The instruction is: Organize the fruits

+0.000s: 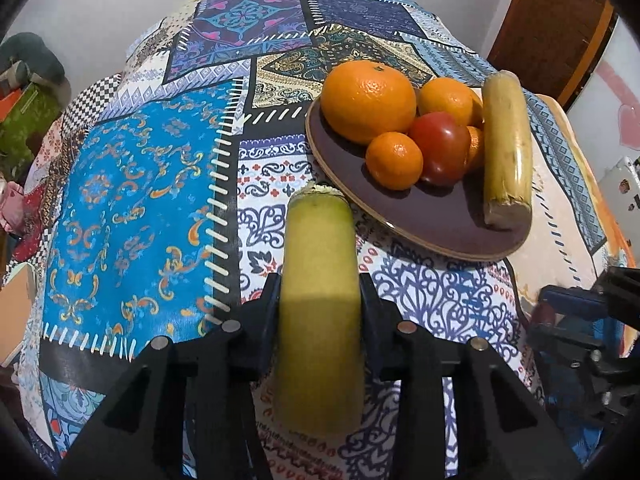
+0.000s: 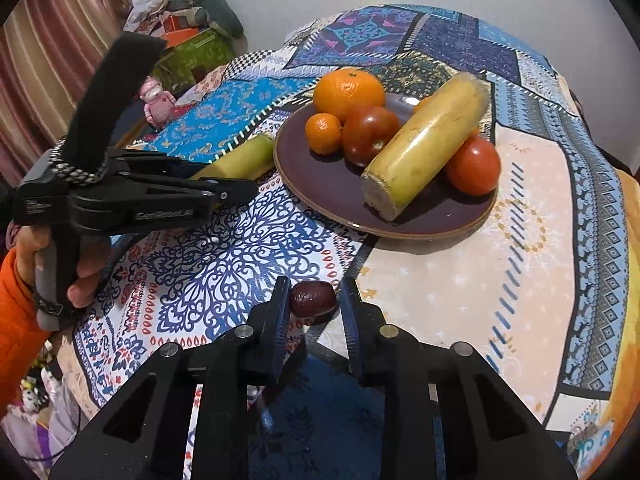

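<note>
A dark purple plate holds a big orange, a small orange, a dark tomato, a red tomato and a yellow stalk piece. My left gripper is shut on a green-yellow stalk piece, which points at the plate's near-left rim. In the right wrist view the left gripper stands left of the plate. My right gripper is shut on a small dark brown-red fruit just above the patterned tablecloth, in front of the plate.
The patchwork tablecloth covers a round table whose edge drops away on the right. A pink toy figure and a green box lie beyond the left edge. A hand in an orange sleeve holds the left gripper. A wooden door stands behind.
</note>
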Available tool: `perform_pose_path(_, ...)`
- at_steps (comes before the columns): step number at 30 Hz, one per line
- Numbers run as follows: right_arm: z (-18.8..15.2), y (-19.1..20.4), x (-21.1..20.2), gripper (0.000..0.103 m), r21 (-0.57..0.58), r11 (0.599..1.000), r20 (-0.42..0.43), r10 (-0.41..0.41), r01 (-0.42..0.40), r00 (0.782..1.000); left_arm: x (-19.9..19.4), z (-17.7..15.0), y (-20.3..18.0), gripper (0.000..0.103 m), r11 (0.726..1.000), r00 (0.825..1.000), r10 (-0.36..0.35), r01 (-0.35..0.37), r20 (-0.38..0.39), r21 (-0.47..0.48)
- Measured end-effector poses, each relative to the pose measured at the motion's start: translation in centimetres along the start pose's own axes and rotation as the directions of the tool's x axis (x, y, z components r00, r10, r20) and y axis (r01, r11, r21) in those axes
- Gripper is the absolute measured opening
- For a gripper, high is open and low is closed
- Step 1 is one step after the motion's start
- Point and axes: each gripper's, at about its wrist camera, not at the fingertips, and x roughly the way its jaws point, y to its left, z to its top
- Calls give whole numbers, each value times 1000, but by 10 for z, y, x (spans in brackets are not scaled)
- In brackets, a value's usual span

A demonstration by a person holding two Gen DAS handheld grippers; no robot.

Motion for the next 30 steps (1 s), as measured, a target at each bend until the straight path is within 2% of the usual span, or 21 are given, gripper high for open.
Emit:
perform_pose_path(5, 2, -9, -12, 23, 11, 1000, 28, -9, 8, 1000, -8, -3, -2, 37, 1000, 1000, 25, -25, 17, -14)
perform_pose_path(9, 6, -20, -23, 23, 22, 1000, 59, -17, 16, 998, -29, -7, 0, 37, 999, 997, 40, -38, 60, -37)
perform_pose_path(18, 10, -43, -37, 23, 56, 998, 100, -35, 29, 994, -65, 12, -13, 35, 999, 989, 47, -43, 142, -25)
perform_pose_path(30, 9, -58, -49, 23, 78, 997, 139, -21, 11, 990, -85, 20, -36, 34, 1000, 988, 21, -22, 154, 7)
